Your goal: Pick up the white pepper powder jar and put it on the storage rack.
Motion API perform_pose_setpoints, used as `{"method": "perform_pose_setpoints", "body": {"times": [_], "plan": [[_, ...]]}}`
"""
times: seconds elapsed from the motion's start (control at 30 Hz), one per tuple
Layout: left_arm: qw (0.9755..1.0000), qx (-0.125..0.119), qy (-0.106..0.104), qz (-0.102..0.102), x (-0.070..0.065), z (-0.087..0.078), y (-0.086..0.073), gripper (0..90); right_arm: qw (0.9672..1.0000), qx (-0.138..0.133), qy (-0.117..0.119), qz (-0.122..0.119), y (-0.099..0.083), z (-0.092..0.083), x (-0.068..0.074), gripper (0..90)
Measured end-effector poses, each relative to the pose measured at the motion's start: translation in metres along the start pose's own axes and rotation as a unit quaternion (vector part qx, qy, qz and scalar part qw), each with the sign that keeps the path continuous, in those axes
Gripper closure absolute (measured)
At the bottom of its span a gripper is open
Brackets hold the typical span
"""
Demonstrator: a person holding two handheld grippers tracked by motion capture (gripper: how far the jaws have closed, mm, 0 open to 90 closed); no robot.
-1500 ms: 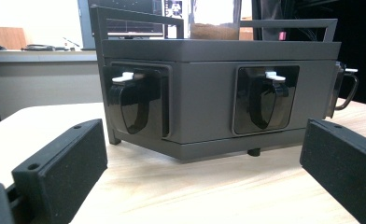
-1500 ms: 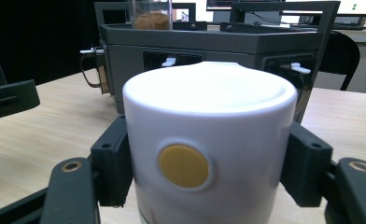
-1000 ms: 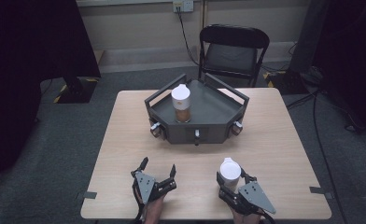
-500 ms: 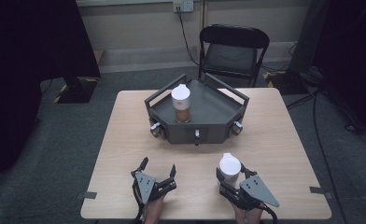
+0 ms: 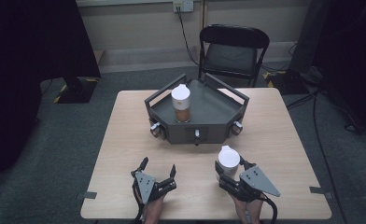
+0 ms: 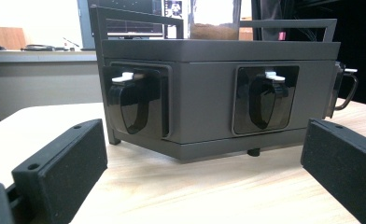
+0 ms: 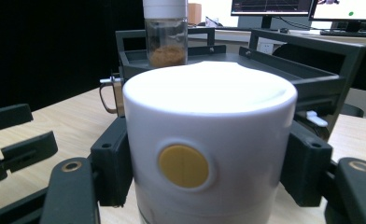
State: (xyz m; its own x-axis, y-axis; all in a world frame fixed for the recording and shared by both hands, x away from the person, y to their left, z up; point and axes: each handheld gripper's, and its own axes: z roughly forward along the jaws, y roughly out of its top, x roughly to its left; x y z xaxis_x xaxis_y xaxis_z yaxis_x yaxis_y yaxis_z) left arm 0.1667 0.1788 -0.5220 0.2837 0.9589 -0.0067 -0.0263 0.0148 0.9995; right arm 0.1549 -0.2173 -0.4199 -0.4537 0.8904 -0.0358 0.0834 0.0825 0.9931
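A white-lidded jar (image 5: 228, 160) (image 7: 209, 154) with a yellow dot on its lid is clamped between the jaws of my right gripper (image 5: 228, 171), held above the table's near right part. A second jar (image 5: 181, 103) (image 7: 166, 32), white lid over brown powder, stands upright in the dark grey tray (image 5: 218, 112) (image 6: 209, 93) at the table's middle. My left gripper (image 5: 158, 169) rests near the front edge with its jaws spread wide and nothing between them; its pads (image 6: 64, 163) frame the tray's front wall, which carries black latches (image 6: 265, 100).
The wooden table (image 5: 125, 130) has bare room on both sides of the tray. A black folding chair (image 5: 232, 51) stands behind the table. Cables (image 5: 330, 121) run over the floor at the right.
My right gripper has lifted the white-lidded jar and carried it slightly toward the tray. The left gripper has stayed where it was.
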Motion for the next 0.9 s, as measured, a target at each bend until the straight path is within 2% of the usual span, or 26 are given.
{"method": "perform_pose_setpoints", "body": {"times": [0.2, 0.37, 0.9], "plan": [[1.0, 0.0, -0.001, 0.0, 0.0, 0.0, 0.0, 0.0, 0.9999, 0.005, 0.005, -0.014, 0.009, 0.008, 0.001, 30.1], [1.0, 0.0, -0.001, 0.0, 0.0, 0.0, 0.0, 0.0, 0.9998, 0.004, 0.009, -0.015, 0.014, 0.013, 0.0, 30.1], [1.0, 0.0, 0.001, 0.0, 0.0, 0.0, 0.0, 0.0, 0.9998, -0.009, 0.017, -0.003, 0.034, 0.038, -0.013, 30.1]]}}
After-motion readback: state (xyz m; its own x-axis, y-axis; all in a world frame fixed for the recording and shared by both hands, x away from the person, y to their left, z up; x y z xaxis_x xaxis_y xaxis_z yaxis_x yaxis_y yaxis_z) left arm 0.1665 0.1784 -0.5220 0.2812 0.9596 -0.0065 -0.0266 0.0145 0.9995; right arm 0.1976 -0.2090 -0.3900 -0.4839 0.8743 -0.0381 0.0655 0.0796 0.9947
